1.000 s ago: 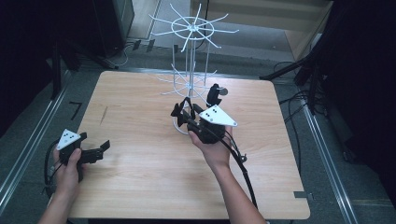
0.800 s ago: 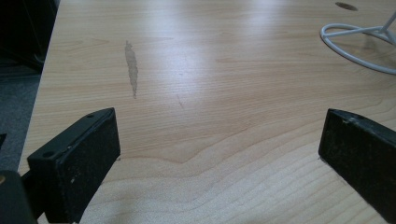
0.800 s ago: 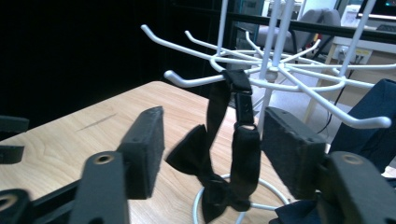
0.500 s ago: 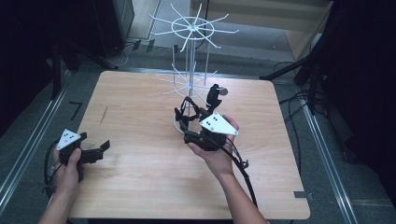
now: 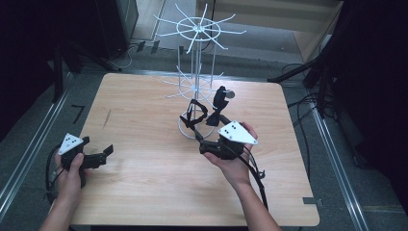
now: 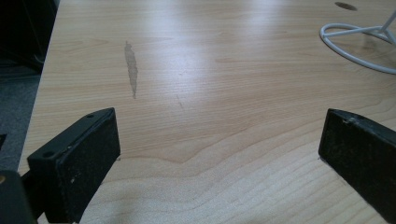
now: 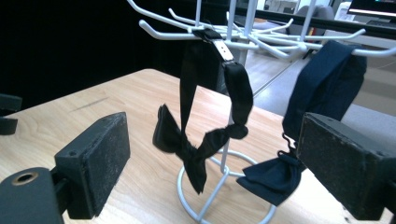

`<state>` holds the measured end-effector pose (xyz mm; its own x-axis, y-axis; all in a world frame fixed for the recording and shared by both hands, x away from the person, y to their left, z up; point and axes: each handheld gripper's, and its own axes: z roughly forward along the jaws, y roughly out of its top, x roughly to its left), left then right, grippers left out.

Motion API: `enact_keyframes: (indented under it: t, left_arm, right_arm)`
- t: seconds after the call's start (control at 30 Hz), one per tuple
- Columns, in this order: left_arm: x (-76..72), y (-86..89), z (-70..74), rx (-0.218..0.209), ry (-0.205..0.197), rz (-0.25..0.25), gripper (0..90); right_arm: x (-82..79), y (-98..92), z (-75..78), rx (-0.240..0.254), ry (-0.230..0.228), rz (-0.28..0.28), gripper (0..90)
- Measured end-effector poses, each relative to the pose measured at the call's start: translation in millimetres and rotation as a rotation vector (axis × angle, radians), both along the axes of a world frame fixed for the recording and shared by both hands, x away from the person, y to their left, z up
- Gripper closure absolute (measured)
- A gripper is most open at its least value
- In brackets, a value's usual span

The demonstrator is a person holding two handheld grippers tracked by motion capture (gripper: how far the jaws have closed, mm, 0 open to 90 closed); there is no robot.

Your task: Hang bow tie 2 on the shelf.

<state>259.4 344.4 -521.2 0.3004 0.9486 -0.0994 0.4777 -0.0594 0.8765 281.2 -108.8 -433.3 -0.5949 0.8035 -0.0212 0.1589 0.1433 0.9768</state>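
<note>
Looking down from the high view, the right gripper (image 5: pixel 204 144) sits near the middle of the table (image 5: pixel 144 192), just in front of the white wire rack (image 5: pixel 197 82), pointing toward the rack's base ring. Two bow ties hang from the rack's lower hooks: a black one (image 5: pixel 194 115) on the left and a navy one (image 5: pixel 219 103) to its right. The left gripper (image 5: pixel 103 153) rests near the table's left edge, well apart from the rack, so the right hand is clearly the nearer one

From the left gripper view, its jaws stand wide apart over bare wood with nothing between them; a curve of the rack's base ring (image 6: pixel 355 46) shows far off at upper right

From the right gripper view, the jaws are wide open and empty. The black bow tie (image 7: pixel 196 144) hangs straight ahead between them, its strap looped over a hook (image 7: pixel 163 30) and running down to the bow, so its long axis is vertical. The navy bow tie (image 7: pixel 322 93) hangs to the right, partly behind the right jaw. My judgement: a forward reach would meet the black one first
</note>
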Motion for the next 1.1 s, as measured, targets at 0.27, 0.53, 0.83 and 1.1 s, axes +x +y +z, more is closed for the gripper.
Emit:
enact_keyframes:
  t: [0.27, 0.53, 0.83, 1.1]
  left_arm:
    - [-0.2, -0.1, 0.0, 0.002, -0.002, -0.001, 0.0]
    - [-0.4, -0.1, 0.0, -0.001, -0.001, 0.0, 0.0]
    - [-0.9, -0.2, 0.1, 0.002, -0.004, 0.0, 0.0]
    - [-1.1, -0.2, 0.2, 0.001, -0.006, 0.001, 0.0]
  right_arm:
    - [-2.4, -14.2, -5.6, -0.004, 0.017, -0.002, 4.9]
    - [-5.7, -34.9, -14.8, -0.005, 0.035, -0.004, 3.5]
    - [-8.3, -62.2, -21.1, 0.002, 0.031, -0.043, 4.8]
    - [-11.5, -82.3, -29.9, 0.001, 0.037, -0.077, 5.2]
